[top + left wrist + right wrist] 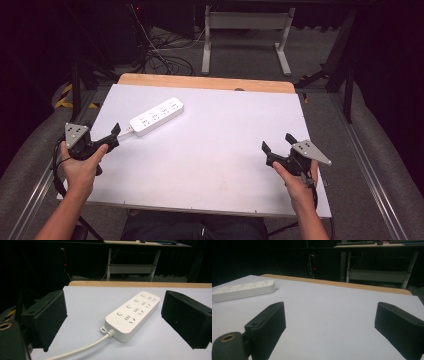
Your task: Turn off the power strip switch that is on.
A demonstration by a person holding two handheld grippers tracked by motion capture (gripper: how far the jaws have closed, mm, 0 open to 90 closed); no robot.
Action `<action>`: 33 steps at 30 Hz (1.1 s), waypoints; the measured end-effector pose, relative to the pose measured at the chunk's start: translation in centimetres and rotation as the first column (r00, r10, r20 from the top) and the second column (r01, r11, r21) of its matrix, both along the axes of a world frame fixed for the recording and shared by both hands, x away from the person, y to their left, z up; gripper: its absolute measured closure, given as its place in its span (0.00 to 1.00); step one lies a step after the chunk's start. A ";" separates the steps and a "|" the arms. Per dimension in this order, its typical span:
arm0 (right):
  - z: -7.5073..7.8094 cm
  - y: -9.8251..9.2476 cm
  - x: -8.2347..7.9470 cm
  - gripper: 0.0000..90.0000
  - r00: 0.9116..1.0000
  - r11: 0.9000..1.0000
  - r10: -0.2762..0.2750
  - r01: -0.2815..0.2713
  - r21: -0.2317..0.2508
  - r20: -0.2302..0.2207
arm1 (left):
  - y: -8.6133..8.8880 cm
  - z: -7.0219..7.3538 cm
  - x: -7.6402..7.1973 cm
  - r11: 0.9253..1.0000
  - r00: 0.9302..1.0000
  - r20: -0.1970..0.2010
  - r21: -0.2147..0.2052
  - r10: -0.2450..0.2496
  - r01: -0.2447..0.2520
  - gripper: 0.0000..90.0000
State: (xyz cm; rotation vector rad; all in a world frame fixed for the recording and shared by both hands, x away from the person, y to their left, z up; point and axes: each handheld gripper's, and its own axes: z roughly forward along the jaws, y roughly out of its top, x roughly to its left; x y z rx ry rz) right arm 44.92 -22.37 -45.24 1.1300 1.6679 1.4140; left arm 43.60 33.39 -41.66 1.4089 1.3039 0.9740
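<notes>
The white power strip [157, 117] is lying flat on the far left part of the white table [225, 165], its long axis running on a diagonal in the high view, from the cable end at the near left up to the far right. Its cable [82, 349] is leaving the near end and trailing back toward the left gripper [116, 134]. That gripper is sitting at the table's left edge, aiming along the strip with its jaws spread wide and gripping nothing; the strip is lying just ahead of the jaws, the cable passing between them in the left gripper view. The right gripper [276, 143] is resting near the table's right edge, well apart from the strip, jaws likewise spread and empty. Four round buttons and four socket groups are showing on the strip; any writing is too small to read.
</notes>
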 end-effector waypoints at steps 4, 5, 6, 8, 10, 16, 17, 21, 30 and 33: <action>0.1 0.1 0.2 0.12 1.000 1.000 0.001 -0.001 0.005 0.000 | 0.3 0.0 -0.2 1.000 1.000 -0.003 -0.007 0.005 -0.005 0.08; 0.1 0.1 0.1 0.12 1.000 1.000 0.004 -0.004 0.005 -0.001 | 0.4 0.0 -0.2 1.000 1.000 -0.001 -0.009 0.001 -0.001 0.08; 0.1 0.2 0.1 0.12 1.000 1.000 0.005 -0.005 0.003 -0.001 | 0.4 -0.1 -0.1 1.000 1.000 0.001 -0.015 -0.003 0.003 0.08; 0.1 0.1 0.0 0.12 1.000 1.000 0.006 -0.006 0.002 0.000 | 0.3 -0.1 -0.1 1.000 1.000 0.007 -0.017 -0.014 0.014 0.09; 0.1 0.0 -0.1 0.12 1.000 1.000 0.002 -0.002 0.009 0.000 | 0.1 -0.1 0.0 1.000 1.000 0.014 -0.016 -0.019 0.019 0.09; 0.0 0.0 -0.1 0.12 1.000 1.000 -0.001 0.001 -0.002 -0.006 | 0.0 -0.2 0.0 1.000 1.000 0.008 -0.006 -0.029 0.029 0.10; 0.1 0.0 -0.2 0.12 1.000 1.000 -0.001 0.001 -0.003 -0.001 | 0.0 -0.2 0.0 1.000 1.000 0.006 -0.006 -0.029 0.029 0.10; 0.2 0.1 -0.3 0.12 1.000 1.000 0.002 -0.002 -0.002 0.004 | 0.2 -0.2 -0.1 0.999 0.999 0.006 -0.003 -0.033 0.033 0.10; 0.0 0.3 -0.1 0.12 1.000 1.000 0.012 -0.013 -0.008 -0.009 | 0.5 -0.3 0.1 0.999 1.000 -0.002 -0.024 -0.023 0.023 0.10; 0.1 0.2 -0.2 0.12 1.000 1.000 0.008 -0.008 -0.007 -0.002 | 0.5 -0.4 0.1 1.000 1.000 -0.006 -0.023 -0.019 0.019 0.09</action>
